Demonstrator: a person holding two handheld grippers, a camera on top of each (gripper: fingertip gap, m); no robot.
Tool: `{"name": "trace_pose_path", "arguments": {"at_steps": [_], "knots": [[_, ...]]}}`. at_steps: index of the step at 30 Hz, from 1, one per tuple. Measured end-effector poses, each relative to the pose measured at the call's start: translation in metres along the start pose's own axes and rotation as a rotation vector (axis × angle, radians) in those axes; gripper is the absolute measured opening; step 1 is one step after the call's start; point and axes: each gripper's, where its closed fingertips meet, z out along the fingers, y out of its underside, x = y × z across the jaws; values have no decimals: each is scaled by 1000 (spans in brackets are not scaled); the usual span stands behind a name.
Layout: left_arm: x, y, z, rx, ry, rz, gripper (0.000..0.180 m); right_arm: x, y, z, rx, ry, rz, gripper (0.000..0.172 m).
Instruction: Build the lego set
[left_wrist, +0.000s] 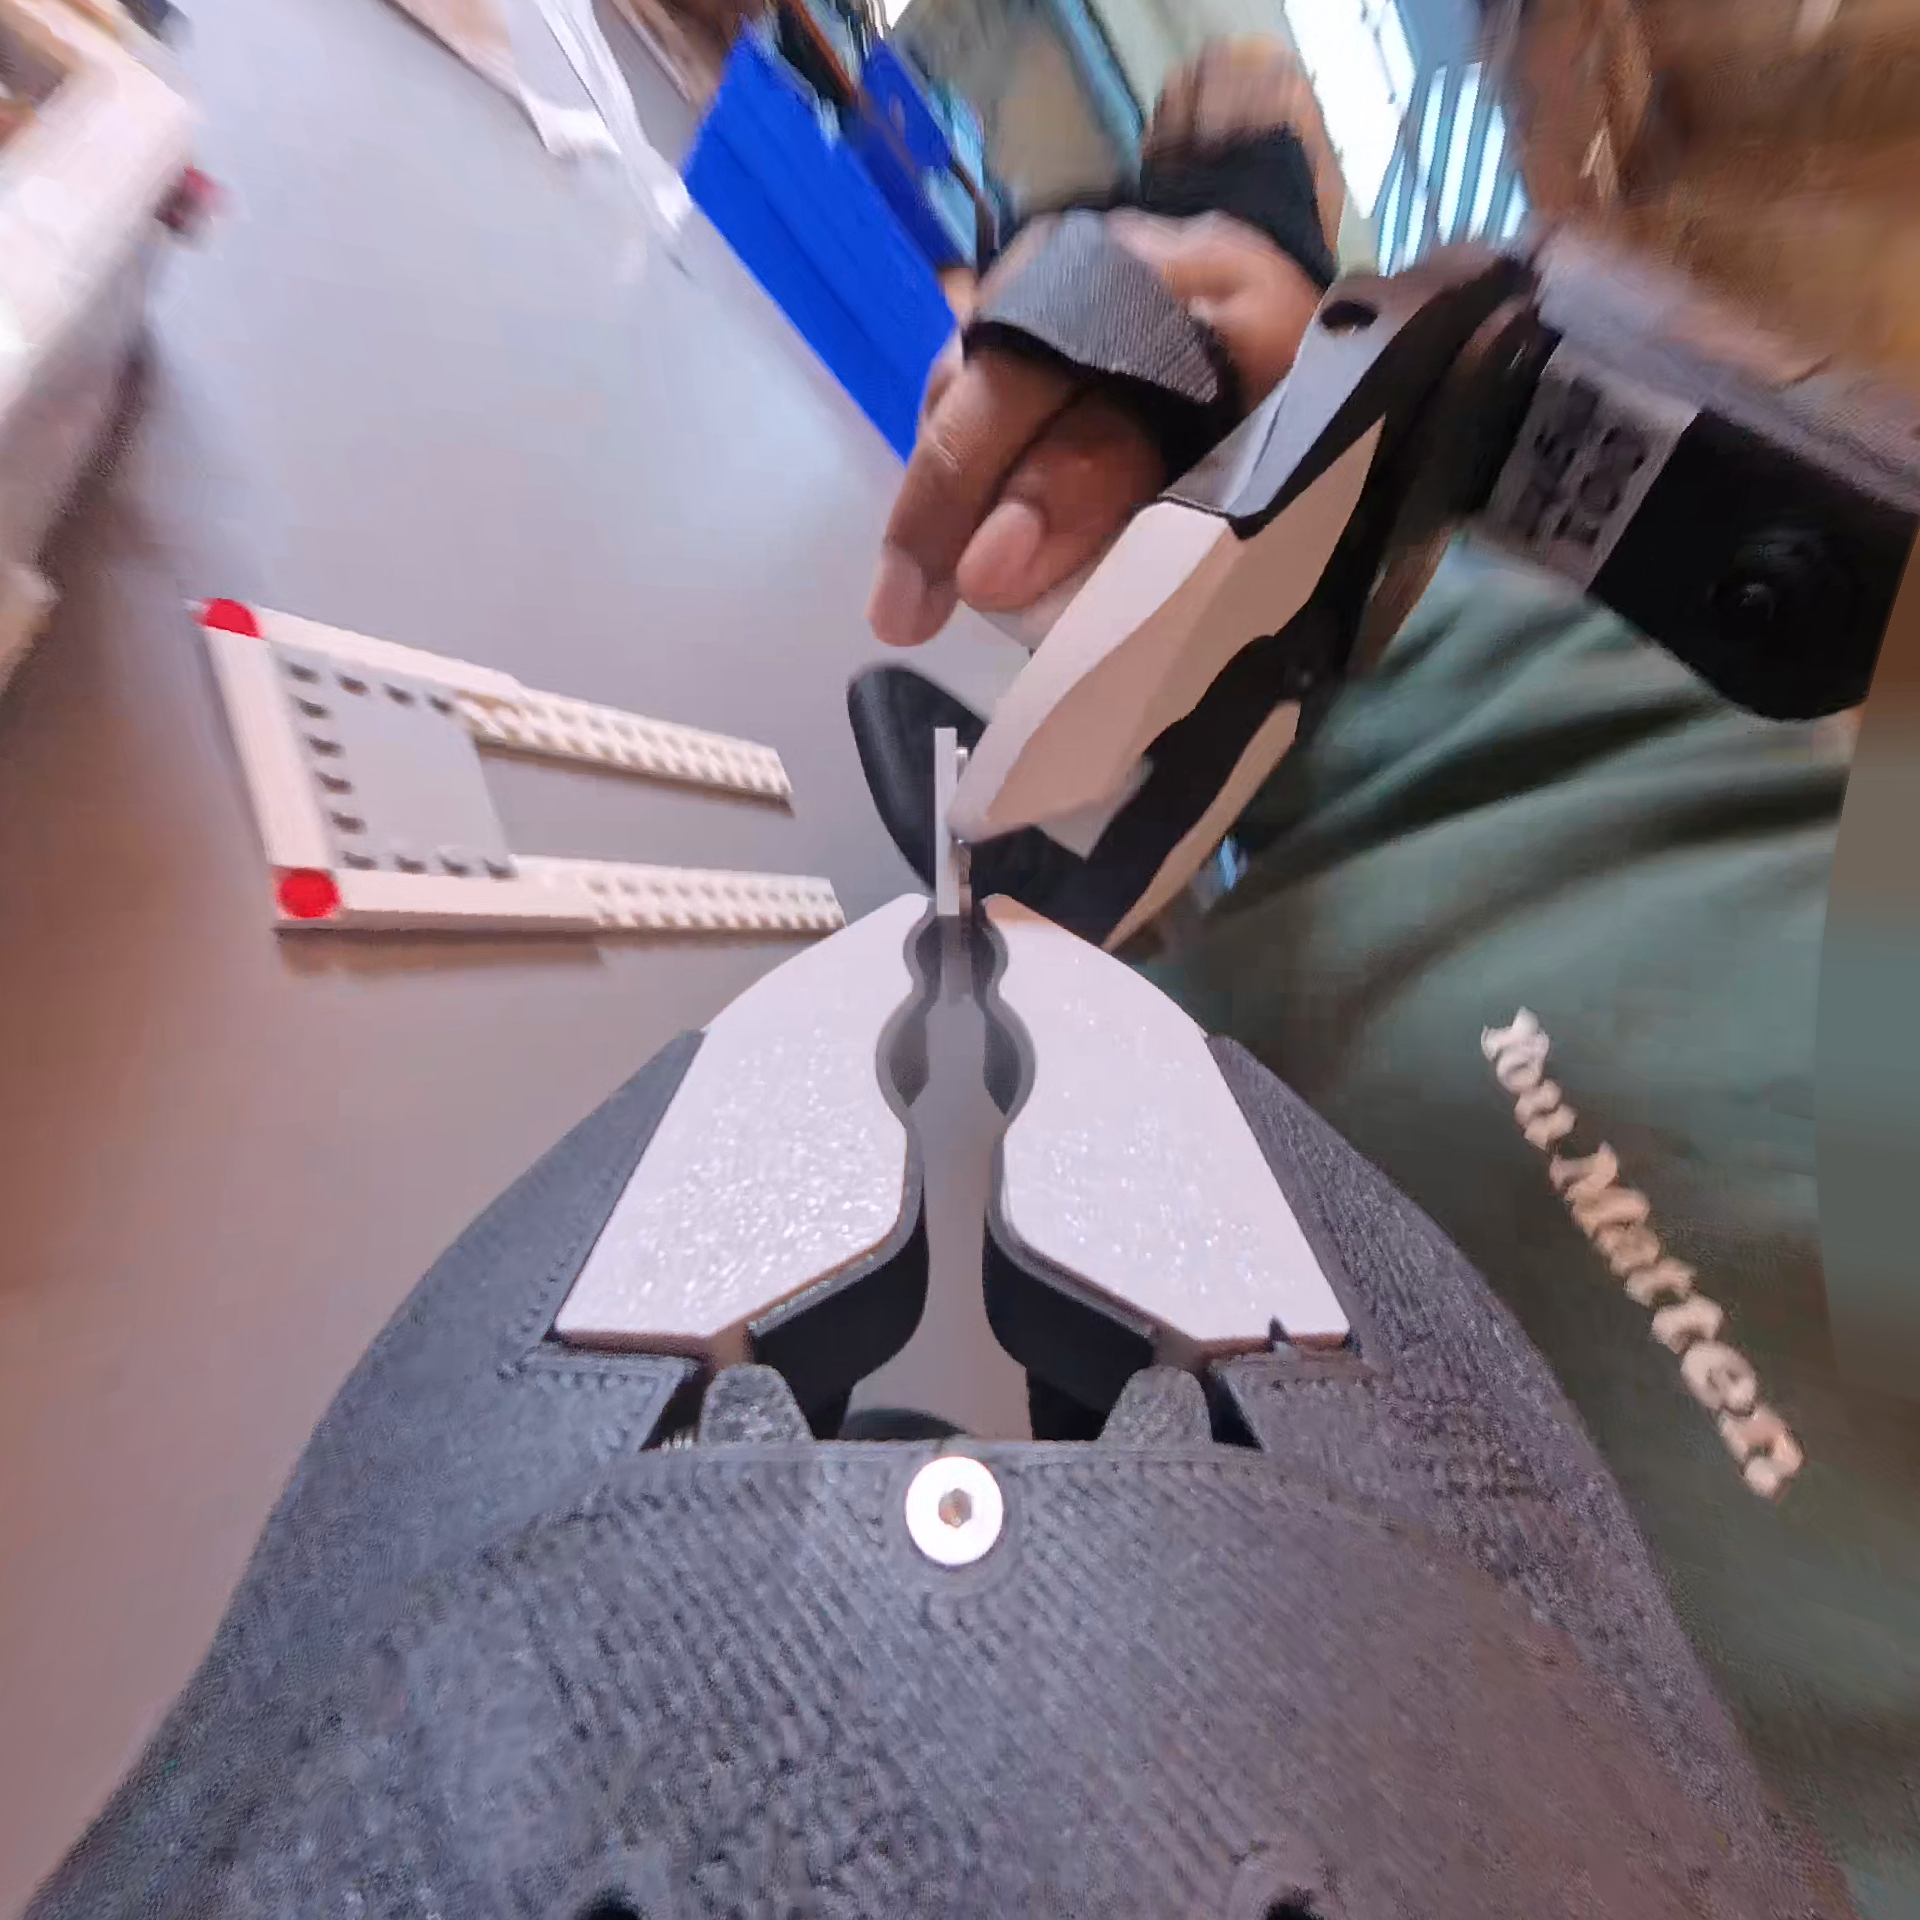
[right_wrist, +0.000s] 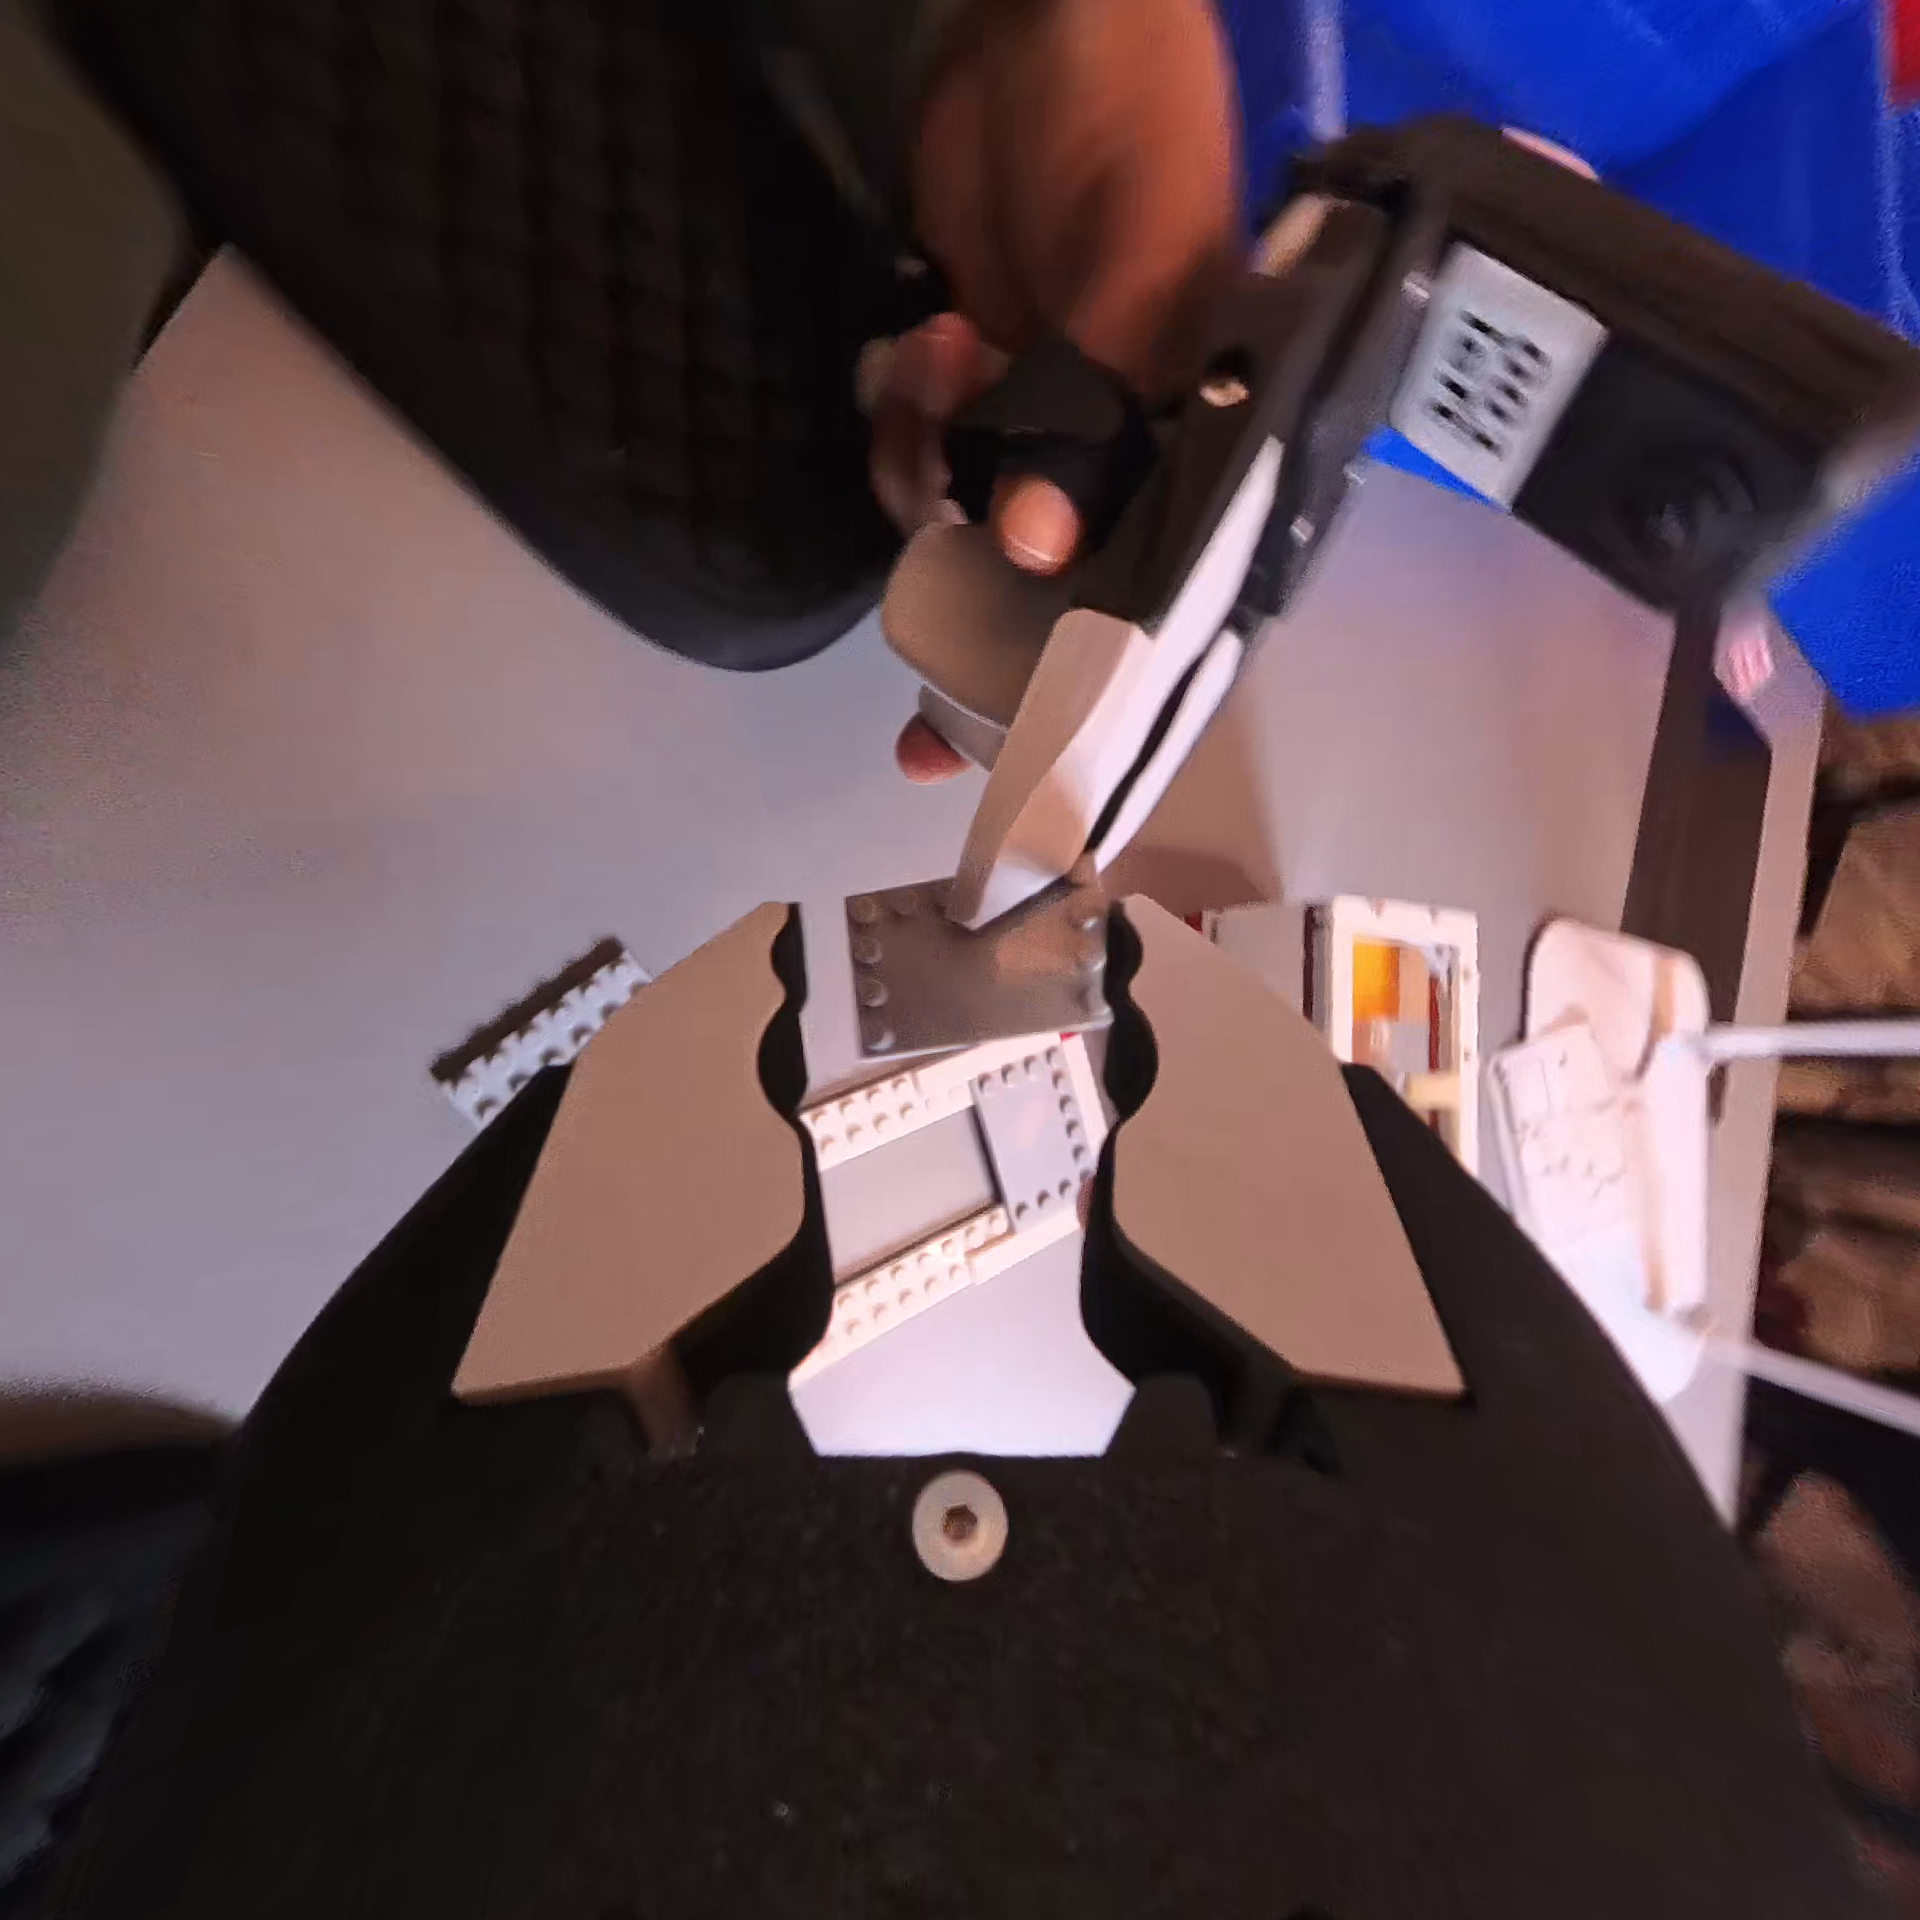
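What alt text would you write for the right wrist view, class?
A grey studded plate sits between the open right gripper's fingers, pinched at its far edge by the left gripper, held in a hand. Below, on the table, lie a white brick frame and a white brick.

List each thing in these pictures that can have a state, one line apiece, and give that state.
Left hand-held gripper: shut on the grey studded plate's edge.
Grey studded plate: held off the table.
Right hand-held gripper: open, plate between its fingers.
White brick frame: flat on the table.
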Motion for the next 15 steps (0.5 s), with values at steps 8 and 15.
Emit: {"name": "trace_pose_path", "arguments": {"at_steps": [8,15], "knots": [[-15,-54,-20,484,-115,-163,5,50,19,-9,127,496,661,57],[-8,-56,-11,517,-133,-147,5,56,24,-14,54,459,578,33]]}}
